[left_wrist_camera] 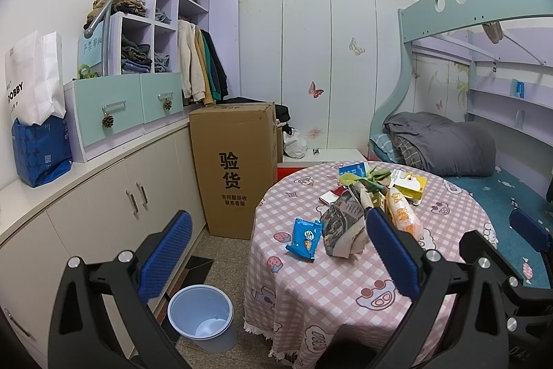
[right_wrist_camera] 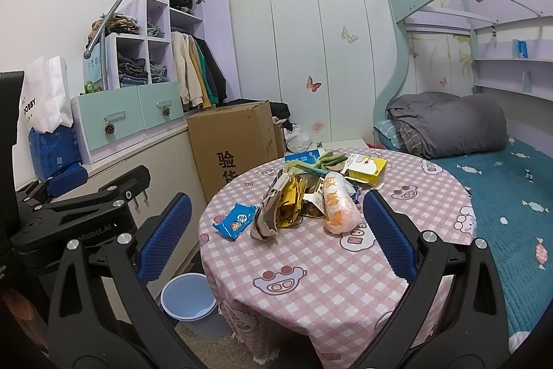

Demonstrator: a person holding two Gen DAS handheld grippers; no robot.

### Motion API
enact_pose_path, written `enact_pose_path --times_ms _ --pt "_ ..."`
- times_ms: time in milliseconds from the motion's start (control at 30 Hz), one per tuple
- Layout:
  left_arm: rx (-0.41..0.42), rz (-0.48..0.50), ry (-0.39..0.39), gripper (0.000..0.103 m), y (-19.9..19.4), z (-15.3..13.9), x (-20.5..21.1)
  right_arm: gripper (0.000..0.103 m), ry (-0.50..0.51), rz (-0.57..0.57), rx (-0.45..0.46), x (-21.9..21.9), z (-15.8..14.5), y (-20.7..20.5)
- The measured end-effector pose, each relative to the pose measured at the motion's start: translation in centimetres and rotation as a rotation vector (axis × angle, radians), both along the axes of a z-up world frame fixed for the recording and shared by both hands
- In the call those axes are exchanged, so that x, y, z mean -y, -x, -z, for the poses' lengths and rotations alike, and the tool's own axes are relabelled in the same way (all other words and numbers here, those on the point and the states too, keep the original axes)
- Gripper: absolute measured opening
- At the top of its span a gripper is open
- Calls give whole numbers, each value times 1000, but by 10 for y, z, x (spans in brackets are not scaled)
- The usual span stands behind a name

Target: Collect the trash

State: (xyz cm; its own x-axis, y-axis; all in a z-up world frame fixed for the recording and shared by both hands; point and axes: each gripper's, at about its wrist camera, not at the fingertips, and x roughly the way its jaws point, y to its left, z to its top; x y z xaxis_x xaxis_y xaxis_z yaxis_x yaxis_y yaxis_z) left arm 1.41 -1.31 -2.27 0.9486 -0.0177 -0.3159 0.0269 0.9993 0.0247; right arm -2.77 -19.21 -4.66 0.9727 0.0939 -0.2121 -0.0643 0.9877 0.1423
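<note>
A heap of trash lies on the round table with the pink checked cloth (left_wrist_camera: 345,293) (right_wrist_camera: 311,265). In it are a blue snack wrapper (left_wrist_camera: 305,239) (right_wrist_camera: 235,221), a crumpled grey-brown bag (left_wrist_camera: 340,230) (right_wrist_camera: 266,220), an orange-and-white packet (left_wrist_camera: 402,217) (right_wrist_camera: 338,206) and a yellow carton (left_wrist_camera: 411,185) (right_wrist_camera: 366,166). A light blue bin (left_wrist_camera: 202,313) (right_wrist_camera: 188,301) stands on the floor left of the table. My left gripper (left_wrist_camera: 276,255) is open above the table's near edge, empty. My right gripper (right_wrist_camera: 276,237) is open too, in front of the heap, holding nothing.
A tall cardboard box (left_wrist_camera: 235,168) (right_wrist_camera: 231,147) stands behind the bin, against low white cabinets (left_wrist_camera: 103,196). A bunk bed with a teal cover and grey duvet (right_wrist_camera: 449,127) is right of the table. The left gripper's body (right_wrist_camera: 69,213) shows at the right wrist view's left.
</note>
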Motion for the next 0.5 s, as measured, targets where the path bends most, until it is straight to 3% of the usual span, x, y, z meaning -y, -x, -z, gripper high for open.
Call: enact_pose_path --times_ms 500 --pt "-8 -4 -7 99 1 5 -1 97 -16 -8 -18 2 2 -3"
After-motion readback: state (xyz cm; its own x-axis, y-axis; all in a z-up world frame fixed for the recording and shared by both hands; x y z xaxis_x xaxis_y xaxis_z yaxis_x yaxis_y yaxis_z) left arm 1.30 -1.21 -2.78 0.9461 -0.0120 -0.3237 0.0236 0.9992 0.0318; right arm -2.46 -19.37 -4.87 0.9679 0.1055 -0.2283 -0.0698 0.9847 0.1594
